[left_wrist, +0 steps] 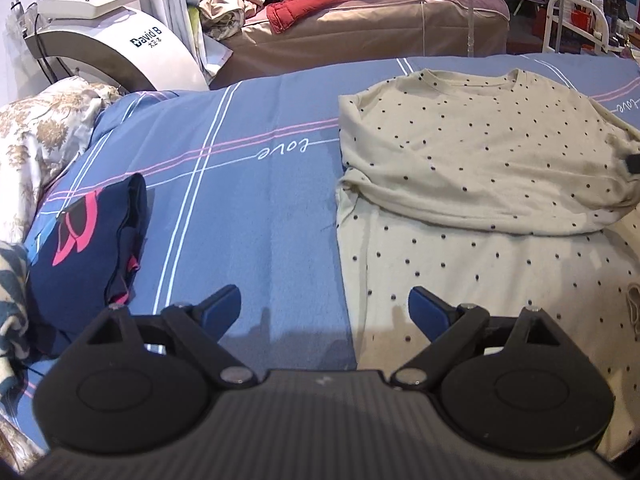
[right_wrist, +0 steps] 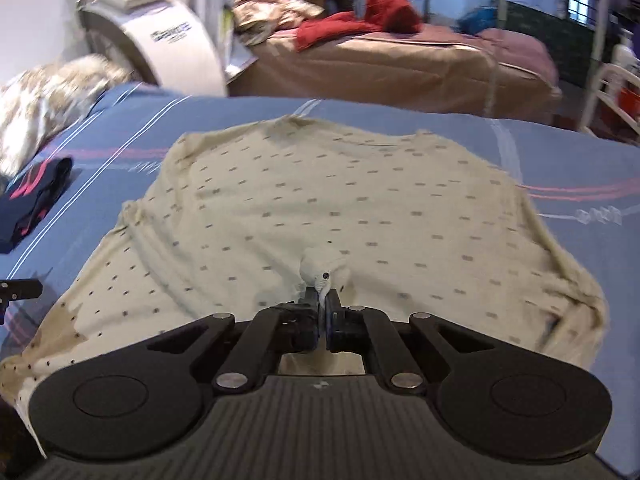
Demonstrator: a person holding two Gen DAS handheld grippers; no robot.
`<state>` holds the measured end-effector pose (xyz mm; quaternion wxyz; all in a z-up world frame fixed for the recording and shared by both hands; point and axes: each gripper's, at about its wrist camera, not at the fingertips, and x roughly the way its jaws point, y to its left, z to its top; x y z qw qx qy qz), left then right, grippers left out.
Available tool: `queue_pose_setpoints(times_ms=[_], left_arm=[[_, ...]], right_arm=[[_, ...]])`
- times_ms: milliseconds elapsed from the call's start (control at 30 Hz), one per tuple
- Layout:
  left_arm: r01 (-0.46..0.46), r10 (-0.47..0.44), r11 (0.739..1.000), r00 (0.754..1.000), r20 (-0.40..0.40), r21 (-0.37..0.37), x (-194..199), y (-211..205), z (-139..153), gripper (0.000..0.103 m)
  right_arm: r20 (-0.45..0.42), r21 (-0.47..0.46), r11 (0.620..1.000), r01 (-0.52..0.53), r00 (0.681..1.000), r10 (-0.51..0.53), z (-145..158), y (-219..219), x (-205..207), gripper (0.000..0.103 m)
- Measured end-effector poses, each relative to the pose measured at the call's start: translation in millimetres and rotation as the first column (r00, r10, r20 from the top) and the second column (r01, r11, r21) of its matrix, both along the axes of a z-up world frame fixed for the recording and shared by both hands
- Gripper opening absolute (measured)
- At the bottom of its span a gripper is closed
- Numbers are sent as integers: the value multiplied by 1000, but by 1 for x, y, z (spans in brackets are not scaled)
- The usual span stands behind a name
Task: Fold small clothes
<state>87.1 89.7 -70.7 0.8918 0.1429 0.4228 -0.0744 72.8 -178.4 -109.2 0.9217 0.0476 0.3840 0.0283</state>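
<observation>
My right gripper (right_wrist: 322, 312) has its jaws pressed together on a small pinch of the dotted shirt (right_wrist: 320, 208), and that pinch is the weak spot. It looks like only a narrow nub of cloth between the pads, so if I pull across the bed the fabric may slide out, or I may drag the whole shirt along the blue sheet (left_wrist: 248, 200) instead of folding it. I could also be holding just the top layer, since one part of the shirt already lies doubled over the rest; the right view is blurred, so I can't be sure how many layers I've caught. A lift of only one layer would leave the fold crooked.

My left gripper (left_wrist: 324, 312) is spread wide and holds nothing. It hangs tilted downward over the shirt's left edge, one finger above the sheet and the other above the cloth. The right gripper also tilts downward, near the middle of the shirt. A folded navy garment (left_wrist: 88, 240) lies well apart to the left.
</observation>
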Motion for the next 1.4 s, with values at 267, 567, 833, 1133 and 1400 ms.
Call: queue_pose_setpoints(times_ms=[267,567,833,1133,1400], left_arm=[[61,-68,995,992,103,73,62,-40,-16,89],[226,-264,936,958,113,270,74,-96,-59,86],[268,-338,883,933,126,386,81,-117,-86,50],[52,-76,986,987,143,161,102,-77,-67,8],[-249,230,936,968,-104,-250,131,20,-68,37]], right_arm=[[-113,158,937,312,948,-297,-21,-109,-54,25],[-95,267,881,389,921,-378,-14,-119,-56,71],[-129,265,869,417,909,-397,-20,-125,-53,55],[-108,252,890,380,925,-365,-16,-117,-52,55],[-128,287,887,362,932,-339,-21,-112,-41,55]])
